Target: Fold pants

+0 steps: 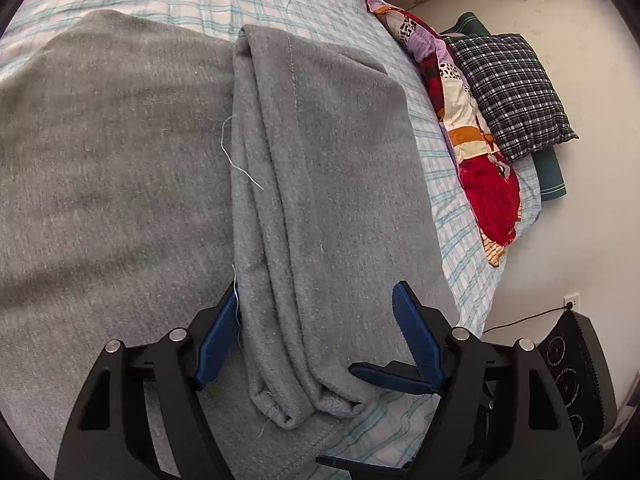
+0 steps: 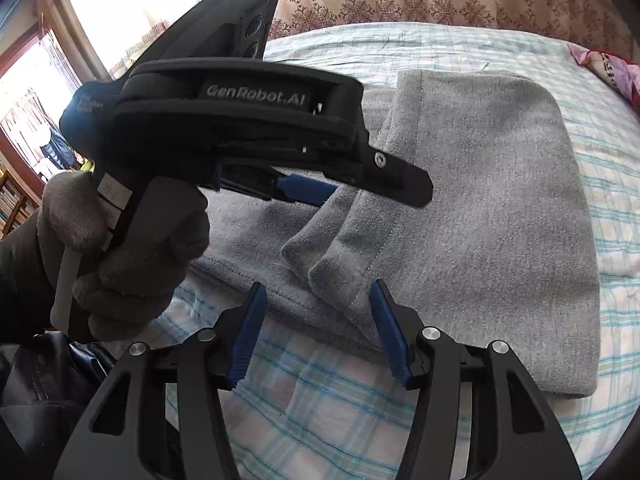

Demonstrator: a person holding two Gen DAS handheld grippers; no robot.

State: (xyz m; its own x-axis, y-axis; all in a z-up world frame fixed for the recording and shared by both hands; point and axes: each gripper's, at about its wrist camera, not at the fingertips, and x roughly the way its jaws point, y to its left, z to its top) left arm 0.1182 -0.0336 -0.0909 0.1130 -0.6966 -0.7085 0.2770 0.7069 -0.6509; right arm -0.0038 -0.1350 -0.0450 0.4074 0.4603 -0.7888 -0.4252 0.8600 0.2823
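Grey pants (image 1: 120,168) lie spread on the bed, with the folded legs (image 1: 320,200) laid lengthwise on top and the cuffs (image 1: 312,404) near the bed's edge. My left gripper (image 1: 316,304) is open and straddles the legs just above the cuffs, its pads clear of the cloth. Blue fingers (image 1: 392,378) of the right gripper show beside the cuffs. In the right wrist view the right gripper (image 2: 316,300) is open, with the cuffs (image 2: 320,268) just ahead of its tips. A gloved hand (image 2: 120,248) holds the left gripper (image 2: 376,192) over the pants (image 2: 500,200).
The bed has a plaid sheet (image 1: 452,184) (image 2: 360,400). A red patterned quilt (image 1: 488,184) and a checked pillow (image 1: 516,92) lie along its far side. A black appliance (image 1: 572,380) stands on the floor by the bed corner. A patterned headboard (image 2: 400,0) is behind.
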